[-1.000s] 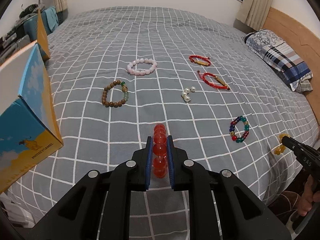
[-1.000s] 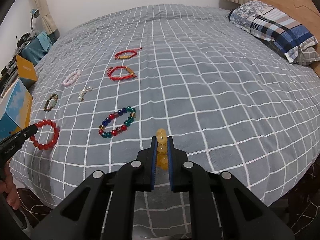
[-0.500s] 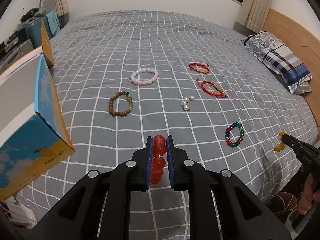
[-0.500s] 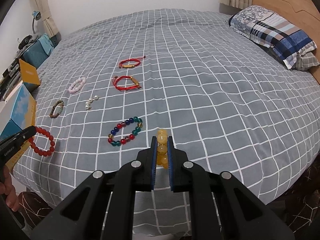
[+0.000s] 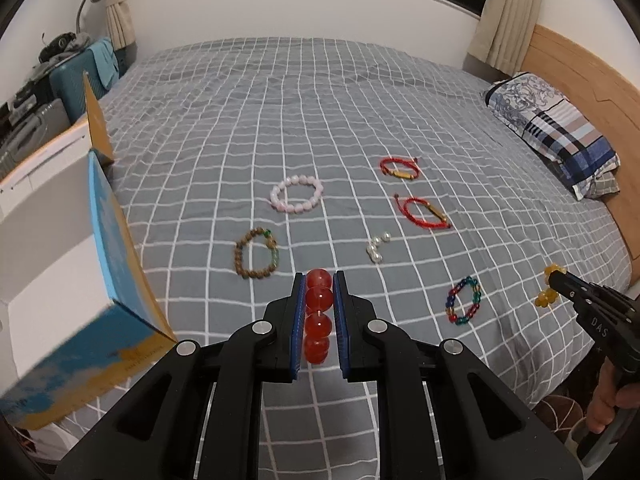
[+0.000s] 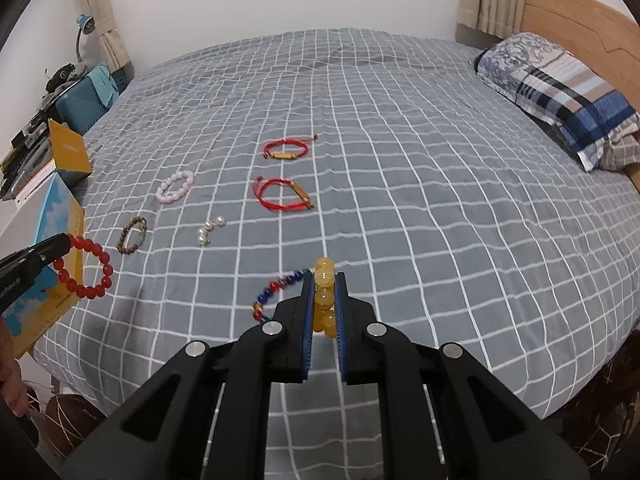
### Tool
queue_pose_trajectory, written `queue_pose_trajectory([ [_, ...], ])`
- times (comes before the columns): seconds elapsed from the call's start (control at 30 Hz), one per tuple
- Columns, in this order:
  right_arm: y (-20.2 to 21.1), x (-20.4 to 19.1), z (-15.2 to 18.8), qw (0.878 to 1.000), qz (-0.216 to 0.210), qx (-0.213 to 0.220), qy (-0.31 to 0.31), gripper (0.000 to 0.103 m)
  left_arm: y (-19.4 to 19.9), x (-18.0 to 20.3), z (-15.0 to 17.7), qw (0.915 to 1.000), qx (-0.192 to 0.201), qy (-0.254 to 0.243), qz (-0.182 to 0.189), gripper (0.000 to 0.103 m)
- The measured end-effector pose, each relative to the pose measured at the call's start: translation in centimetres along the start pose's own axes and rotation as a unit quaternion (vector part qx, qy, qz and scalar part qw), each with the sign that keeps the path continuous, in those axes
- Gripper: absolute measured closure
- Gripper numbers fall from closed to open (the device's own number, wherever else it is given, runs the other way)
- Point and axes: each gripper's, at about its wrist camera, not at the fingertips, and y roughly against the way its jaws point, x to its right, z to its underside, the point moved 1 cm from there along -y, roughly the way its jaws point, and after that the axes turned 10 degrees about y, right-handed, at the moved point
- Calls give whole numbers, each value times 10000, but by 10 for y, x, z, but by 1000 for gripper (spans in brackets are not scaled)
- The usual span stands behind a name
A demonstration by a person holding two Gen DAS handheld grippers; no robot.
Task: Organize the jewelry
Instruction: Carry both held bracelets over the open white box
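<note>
My left gripper [image 5: 318,280] is shut on a red bead bracelet [image 5: 318,314] and holds it above the bed's near edge; the bracelet also shows hanging in the right wrist view [image 6: 86,268]. My right gripper [image 6: 324,280] is shut on a yellow bead bracelet [image 6: 324,298], also seen in the left wrist view [image 5: 548,292]. On the grey checked bed [image 5: 320,120] lie a pink bracelet [image 5: 297,193], a brown bracelet [image 5: 256,258], pearl beads [image 5: 377,247], two red cord bracelets [image 5: 400,168] [image 5: 424,212] and a multicoloured bracelet [image 5: 464,300].
An open blue and yellow cardboard box [image 5: 72,280] stands at the bed's left edge, close to my left gripper. A plaid pillow [image 5: 556,132] lies at the right by the wooden headboard. A teal suitcase [image 5: 80,80] and clutter stand at the far left.
Both grippers have risen and pulled back from the bed with their bracelets. The box now looms closer on the left. The multicoloured bracelet now sits partly behind my right fingers.
</note>
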Motion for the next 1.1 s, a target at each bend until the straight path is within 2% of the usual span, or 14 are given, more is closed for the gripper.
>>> queue_pose_trajectory([
  [0.3, -2, -32, -48, 9995, -105, 107, 262, 94, 6, -13, -34, 9999, 43, 105, -70, 90],
  [0.53, -5, -76, -87, 9977, -84, 274, 618, 94, 19, -34, -53, 9995, 162, 232, -167, 90],
  [0.73, -2, -133, -118, 9935, -258, 446, 1012, 94, 43, -68, -65, 9981, 326, 442, -279, 90],
  [0.83, 2, -164, -127, 9911, -323, 548, 1170, 94, 57, -88, -70, 9969, 426, 490, -448, 90],
  [1.1, 16, -271, -144, 9791, -906, 792, 1641, 94, 92, -164, -69, 9908, 590, 853, -874, 90],
])
